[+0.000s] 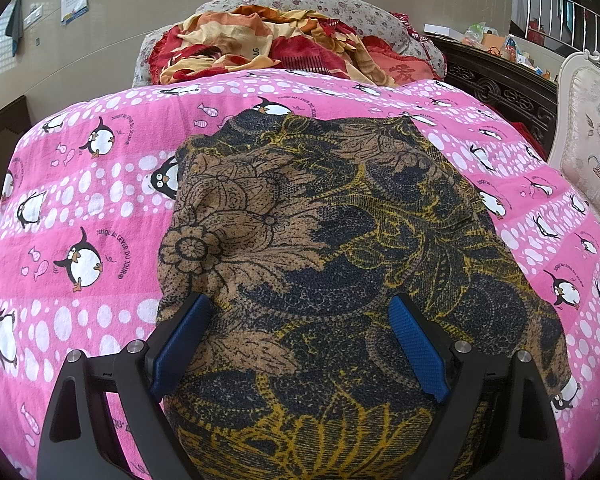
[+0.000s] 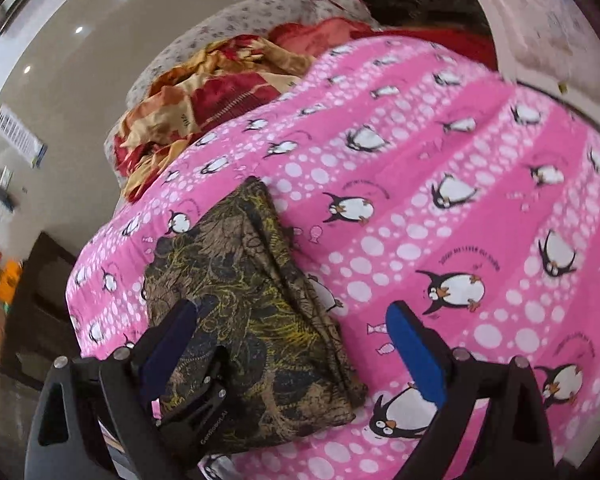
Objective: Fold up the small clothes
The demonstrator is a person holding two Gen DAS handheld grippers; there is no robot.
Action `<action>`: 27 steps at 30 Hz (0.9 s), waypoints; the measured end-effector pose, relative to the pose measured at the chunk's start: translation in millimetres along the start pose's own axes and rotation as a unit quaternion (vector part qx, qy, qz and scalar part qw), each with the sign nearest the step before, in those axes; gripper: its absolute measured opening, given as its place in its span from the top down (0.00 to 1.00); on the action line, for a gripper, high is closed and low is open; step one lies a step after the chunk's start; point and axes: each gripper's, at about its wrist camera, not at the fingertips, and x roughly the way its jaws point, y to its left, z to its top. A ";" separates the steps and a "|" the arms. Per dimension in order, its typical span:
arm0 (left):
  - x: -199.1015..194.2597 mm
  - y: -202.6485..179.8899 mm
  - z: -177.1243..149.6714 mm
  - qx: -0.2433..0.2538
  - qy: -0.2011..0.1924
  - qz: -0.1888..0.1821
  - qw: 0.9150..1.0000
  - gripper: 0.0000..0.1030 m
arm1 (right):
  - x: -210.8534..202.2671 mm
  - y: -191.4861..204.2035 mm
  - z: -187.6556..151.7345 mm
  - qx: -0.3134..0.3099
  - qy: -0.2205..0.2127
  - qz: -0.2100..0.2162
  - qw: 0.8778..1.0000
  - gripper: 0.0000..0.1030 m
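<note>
A brown, navy and yellow floral garment (image 1: 340,240) lies folded into a thick pad on the pink penguin sheet (image 1: 80,200). My left gripper (image 1: 300,344) hovers over its near part, blue pads wide apart and nothing pinched between them. In the tilted right wrist view the same garment (image 2: 260,300) sits at lower left on the sheet (image 2: 460,200). My right gripper (image 2: 292,348) is open, its left finger (image 2: 168,344) over the garment's left side. Its right finger (image 2: 416,356) is over bare sheet. A black tool frame (image 2: 212,400) overlaps the garment's near edge.
A heap of red and orange bedding (image 1: 268,40) and a floral pillow (image 1: 340,4) lie at the far end of the bed. A dark carved wooden cabinet (image 1: 500,84) and a pale upholstered chair (image 1: 588,140) stand to the right. Pink sheet surrounds the garment.
</note>
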 end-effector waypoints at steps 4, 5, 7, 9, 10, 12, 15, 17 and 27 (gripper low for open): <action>0.2 0.3 0.0 0.000 0.000 0.000 1.000 0.28 | -3.7 4.6 -2.8 -0.009 -0.007 0.002 1.000 0.05; -0.2 -0.2 -0.1 0.000 0.000 0.000 1.000 0.28 | -3.5 4.7 -2.9 -0.007 -0.006 0.004 1.000 0.05; -0.2 -0.2 -0.1 0.000 0.000 0.000 1.000 0.28 | -3.2 4.9 -2.7 -0.007 -0.008 0.003 1.000 0.05; 0.0 0.0 0.0 0.000 0.000 0.000 1.000 0.28 | -3.5 6.3 -3.5 -0.011 -0.007 0.000 1.000 0.05; -0.2 -0.2 -0.1 0.000 0.000 0.000 1.000 0.28 | -3.3 6.7 -4.0 -0.011 -0.006 -0.001 1.000 0.05; -0.1 -0.1 -0.1 0.000 0.000 0.000 1.000 0.28 | -3.1 6.9 -4.3 -0.013 -0.006 -0.002 1.000 0.05; -0.1 -0.2 -0.1 0.000 0.000 0.000 1.000 0.28 | -2.5 7.6 -6.7 -0.022 -0.008 -0.005 1.000 0.05; -0.3 -0.4 -0.1 0.000 0.000 0.000 1.000 0.28 | -1.8 7.3 -8.9 -0.022 -0.007 -0.006 1.000 0.05; 0.0 0.0 0.0 0.000 0.000 0.000 1.000 0.28 | 3.5 15.5 -17.6 -0.021 0.042 0.085 0.995 0.05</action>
